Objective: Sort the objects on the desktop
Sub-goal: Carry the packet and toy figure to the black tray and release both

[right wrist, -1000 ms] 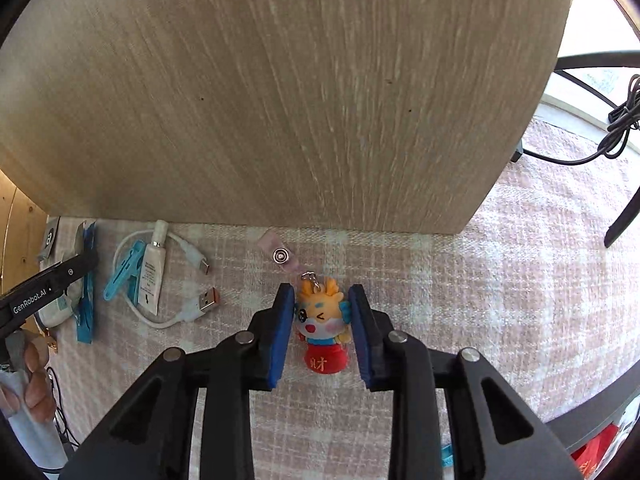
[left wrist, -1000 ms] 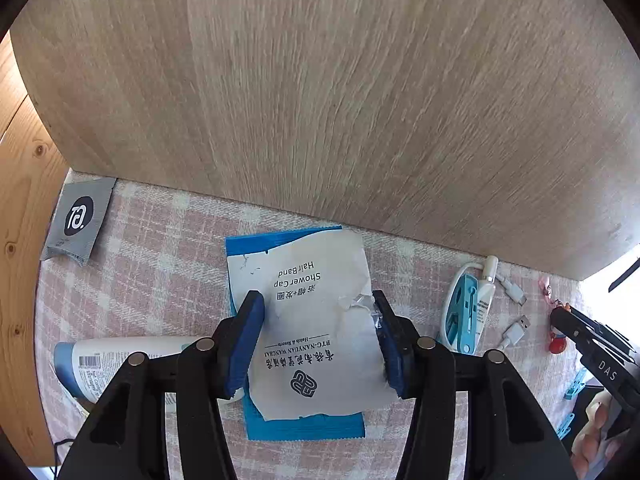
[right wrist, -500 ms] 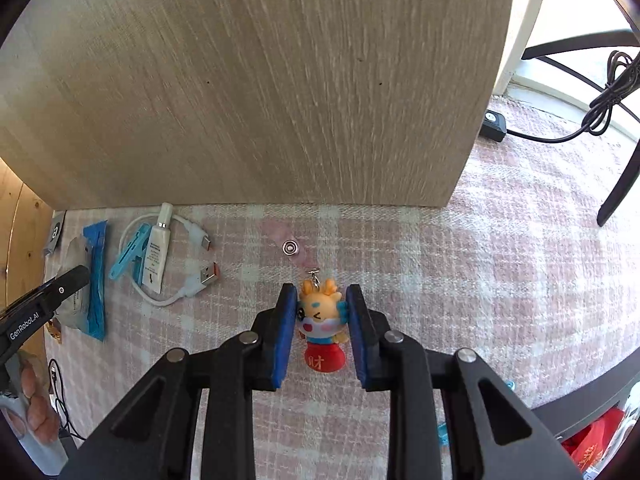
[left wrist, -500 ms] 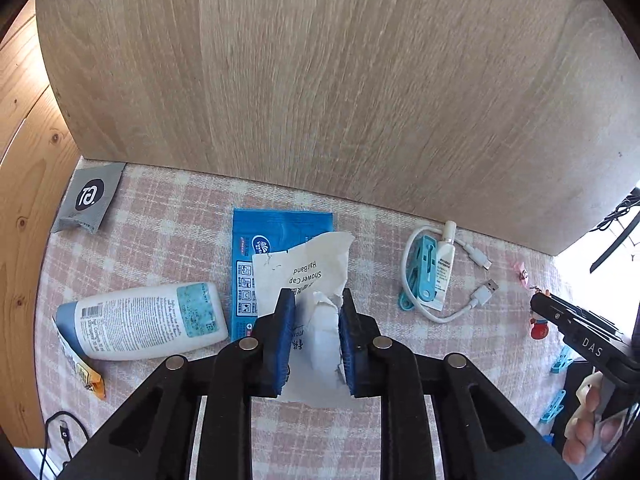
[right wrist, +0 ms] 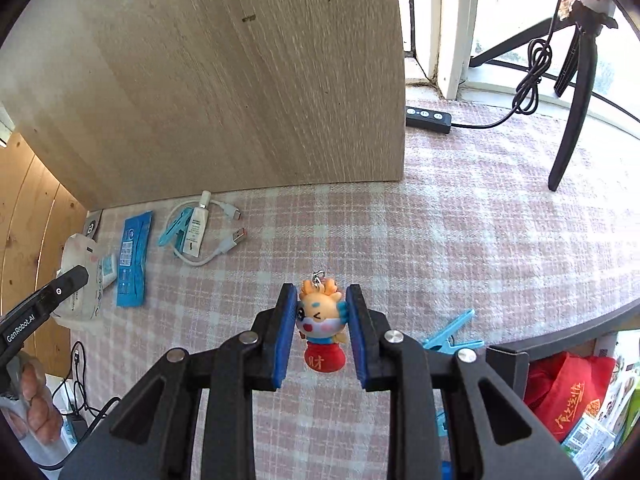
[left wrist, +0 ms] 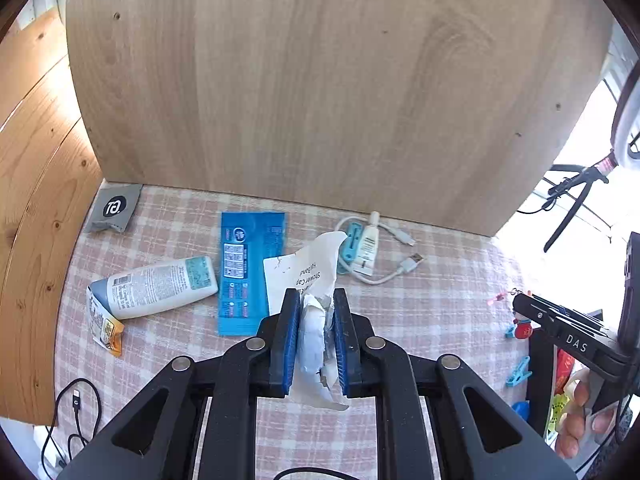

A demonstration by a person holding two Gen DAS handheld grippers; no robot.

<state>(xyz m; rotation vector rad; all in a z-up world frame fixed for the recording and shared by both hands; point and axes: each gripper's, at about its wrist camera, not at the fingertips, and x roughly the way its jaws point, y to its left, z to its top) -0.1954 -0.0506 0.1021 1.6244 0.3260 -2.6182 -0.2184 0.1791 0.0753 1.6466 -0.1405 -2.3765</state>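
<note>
My left gripper (left wrist: pixel 316 300) is shut on a white shower cap packet (left wrist: pixel 308 280), crumpled between the blue pads and lifted off the pink checked cloth (left wrist: pixel 432 312). My right gripper (right wrist: pixel 320 300) is shut on an orange dragon keychain (right wrist: pixel 320 316) with a red base, held above the cloth (right wrist: pixel 440 260). The left gripper and its packet (right wrist: pixel 80 276) show at the far left of the right wrist view. The right gripper's tip (left wrist: pixel 524 312) shows at the right of the left wrist view.
On the cloth lie a blue packet (left wrist: pixel 250 268), a white bottle (left wrist: pixel 160 286), a grey sachet (left wrist: pixel 114 208), an orange-ended sachet (left wrist: pixel 104 326), a small tube with blue clip and white USB cable (left wrist: pixel 368 250). A wooden panel (left wrist: pixel 300 80) stands behind. Blue clips (right wrist: pixel 452 336) lie near the table's edge.
Both grippers have pulled back and risen from the cloth. The left one closed on the shower cap packet and lifted it off the blue packet. The right kept hold of the keychain.
</note>
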